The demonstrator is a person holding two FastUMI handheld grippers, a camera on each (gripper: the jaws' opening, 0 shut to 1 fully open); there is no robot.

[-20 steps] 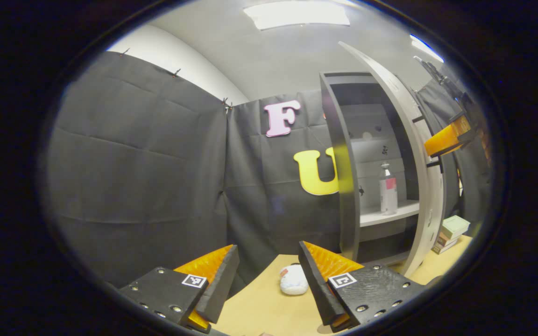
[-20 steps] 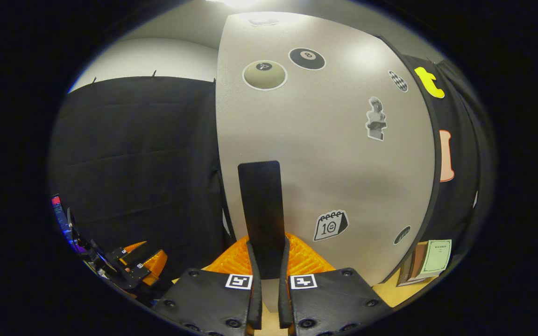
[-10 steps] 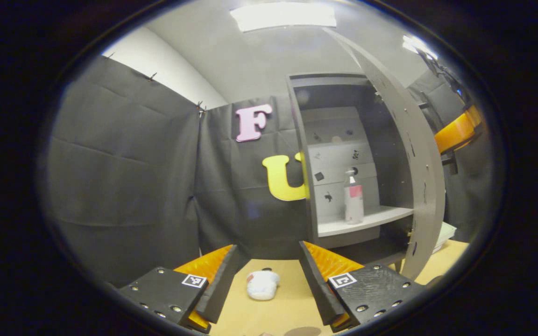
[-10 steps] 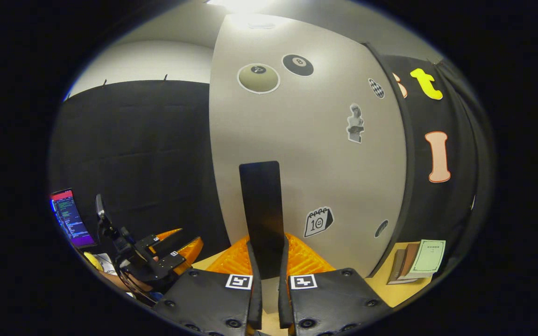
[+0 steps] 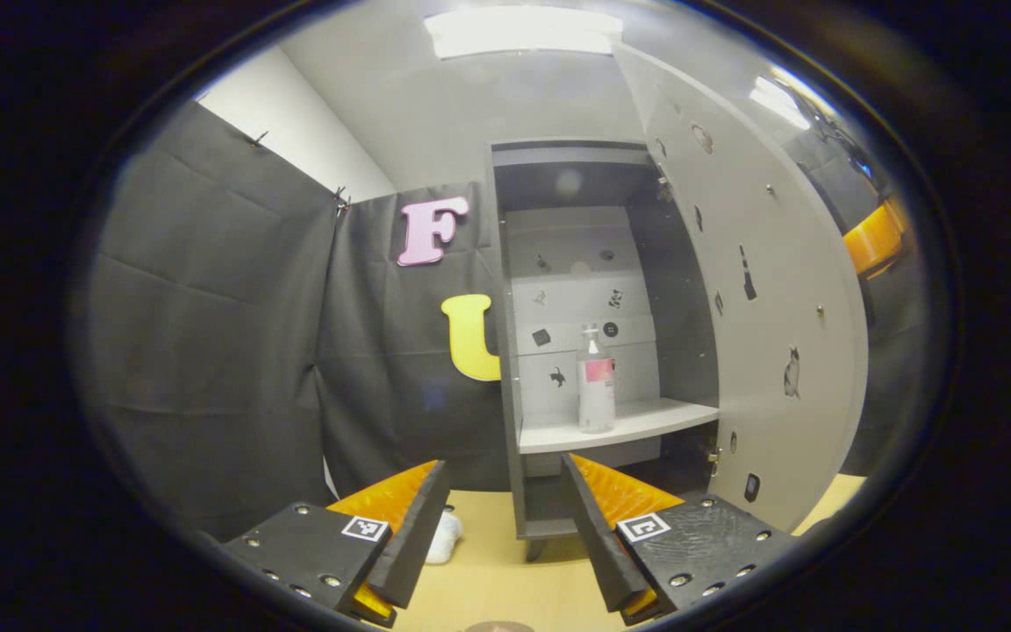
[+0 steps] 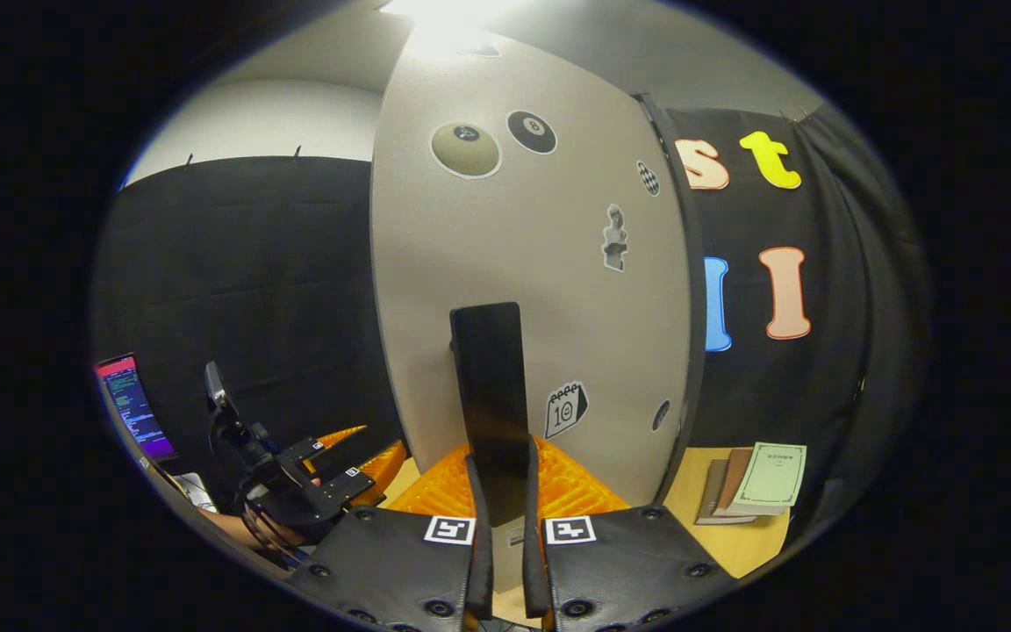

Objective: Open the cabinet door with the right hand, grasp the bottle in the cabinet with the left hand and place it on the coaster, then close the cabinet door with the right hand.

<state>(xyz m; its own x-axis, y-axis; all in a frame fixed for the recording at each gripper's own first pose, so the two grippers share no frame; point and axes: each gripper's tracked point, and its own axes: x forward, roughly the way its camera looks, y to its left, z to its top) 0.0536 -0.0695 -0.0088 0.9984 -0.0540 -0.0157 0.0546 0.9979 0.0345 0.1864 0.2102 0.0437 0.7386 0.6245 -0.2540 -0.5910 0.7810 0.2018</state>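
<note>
So, right gripper [image 6: 505,549]: both fingers pinch the flat black door handle [image 6: 490,395], which makes sense since that's the only lever on the grey cabinet door with stickers [image 6: 523,290]
Door: swung wide, its inner face showing in the left gripper view [image 5: 769,307], so I'd say the opening step is basically done
Left gripper [image 5: 501,527]: fingers spread wide with nothing between them, aimed at the cabinet opening, looks lined up for the reach
Bottle: clear plastic bottle with a pink label [image 5: 595,382] stands upright on the pale grey cabinet shelf [image 5: 646,421], well apart from the left gripper
Hard to tell: a small white lump [image 5: 444,537] on the tan wooden table [image 5: 505,570] is half hidden behind the left finger, can't say if it's the coaster
Cut off: stack of notebooks [image 6: 756,483] sits past the door's edge, partly behind it
</note>
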